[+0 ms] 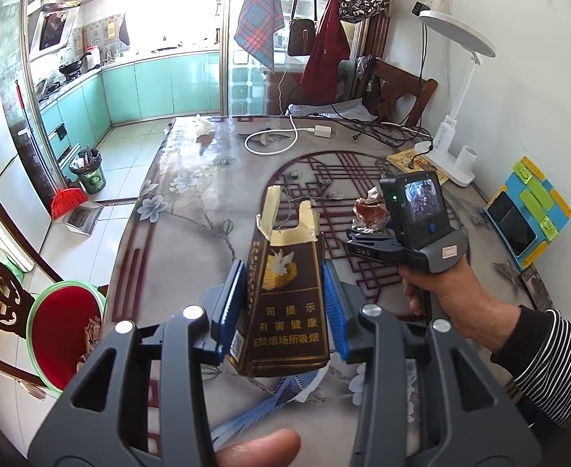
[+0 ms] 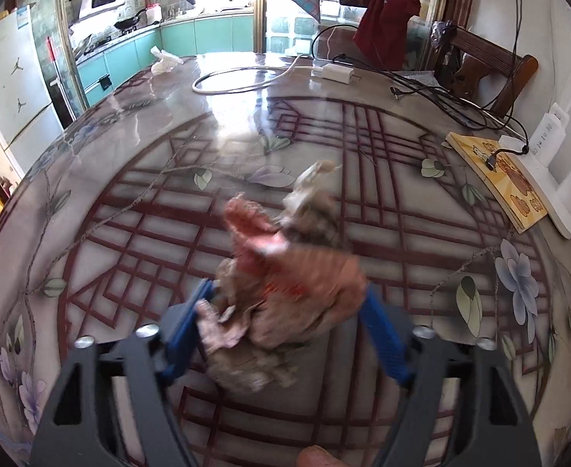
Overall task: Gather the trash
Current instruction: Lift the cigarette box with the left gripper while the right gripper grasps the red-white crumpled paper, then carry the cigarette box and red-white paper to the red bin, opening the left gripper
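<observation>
So the left gripper has its blue pads clamped on both sides of an empty cigarette pack, dark brown with gold print and its torn gold flap sticking up at the far end. The pack is lifted clear of the table, tilted away from the camera.

Over on the right, the right gripper is down over a crumpled wad of paper trash, reddish-orange on top and greyish-white underneath, sitting on the table roughly in the middle of the lattice pattern. The wad sits between the two blue fingers, and the left pad looks like it's touching the crumpled edge, but the wrist view is pretty motion-blurred so I can't honestly tell if it's actually pinched or just bracketed. The fingers are at a medium spread, not wide.

From the left camera you can see the person's hand in a striped sleeve holding that right gripper, nose down into the same wad.

Other stuff on the table: a white charger with coiled cable, a white desk lamp, a yellow book, and another white crumpled tissue way at the far edge. A red basin sits off the table's left side.
</observation>
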`<state>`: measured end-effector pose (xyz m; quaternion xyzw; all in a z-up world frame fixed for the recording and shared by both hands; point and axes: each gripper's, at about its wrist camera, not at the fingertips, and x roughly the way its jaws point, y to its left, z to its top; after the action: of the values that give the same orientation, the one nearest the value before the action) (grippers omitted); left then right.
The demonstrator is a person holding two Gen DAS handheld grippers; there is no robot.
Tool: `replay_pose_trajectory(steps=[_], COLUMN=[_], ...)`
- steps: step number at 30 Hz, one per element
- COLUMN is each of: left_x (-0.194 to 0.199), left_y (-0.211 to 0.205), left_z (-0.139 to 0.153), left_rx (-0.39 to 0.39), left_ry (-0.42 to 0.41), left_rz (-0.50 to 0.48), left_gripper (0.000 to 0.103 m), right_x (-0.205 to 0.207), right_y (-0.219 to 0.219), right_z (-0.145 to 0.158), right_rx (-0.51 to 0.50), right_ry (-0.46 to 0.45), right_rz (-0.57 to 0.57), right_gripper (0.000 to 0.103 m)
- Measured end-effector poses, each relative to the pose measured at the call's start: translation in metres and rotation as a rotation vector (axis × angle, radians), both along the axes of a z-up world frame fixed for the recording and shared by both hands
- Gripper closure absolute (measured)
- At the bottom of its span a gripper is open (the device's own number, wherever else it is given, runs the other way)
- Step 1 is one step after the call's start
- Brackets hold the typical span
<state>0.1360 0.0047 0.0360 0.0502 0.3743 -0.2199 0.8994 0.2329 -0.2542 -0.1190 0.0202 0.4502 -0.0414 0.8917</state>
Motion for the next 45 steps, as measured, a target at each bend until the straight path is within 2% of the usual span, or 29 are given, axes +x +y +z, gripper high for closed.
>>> replay_pose_trajectory(steps=[1, 2, 3, 8, 19, 32, 38, 45], left_x=[0.001, 0.001, 0.002, 0.002, 0.003, 0.013, 0.030, 0.054], left_y=[0.001, 0.002, 0.003, 0.007, 0.046, 0.148, 0.206, 0.262], left_z=[0.000, 0.000, 0.001, 0.003, 0.016, 0.037, 0.026, -0.004], left_rx=[0.000, -0.001, -0.003, -0.006, -0.034, -0.047, -0.020, 0.007], left_ry=[0.000, -0.001, -0.001, -0.010, -0.043, -0.084, -0.056, 0.006], left_rz=[0.004, 0.008, 0.010, 0.022, 0.106, 0.282, 0.387, 0.488], left_gripper=[0.065, 0.065, 0.065, 0.064, 0.064, 0.064, 0.064, 0.064], right_x=[0.000, 0.000, -0.001, -0.005, -0.039, -0.063, -0.060, -0.051], right_y=[0.001, 0.003, 0.006, 0.016, 0.072, 0.188, 0.250, 0.313], right_z=[0.000, 0.001, 0.002, 0.016, 0.077, 0.137, 0.151, 0.156], right_rx=[0.001, 0.000, -0.012, -0.035, -0.072, -0.055, -0.026, -0.019], right_ry=[-0.003, -0.004, -0.005, -0.037, -0.130, -0.218, -0.240, -0.244], right_rz=[0.010, 0.019, 0.025, 0.058, 0.157, 0.321, 0.398, 0.487], right_gripper=[0.046, 0.055, 0.056, 0.060, 0.062, 0.062, 0.062, 0.062])
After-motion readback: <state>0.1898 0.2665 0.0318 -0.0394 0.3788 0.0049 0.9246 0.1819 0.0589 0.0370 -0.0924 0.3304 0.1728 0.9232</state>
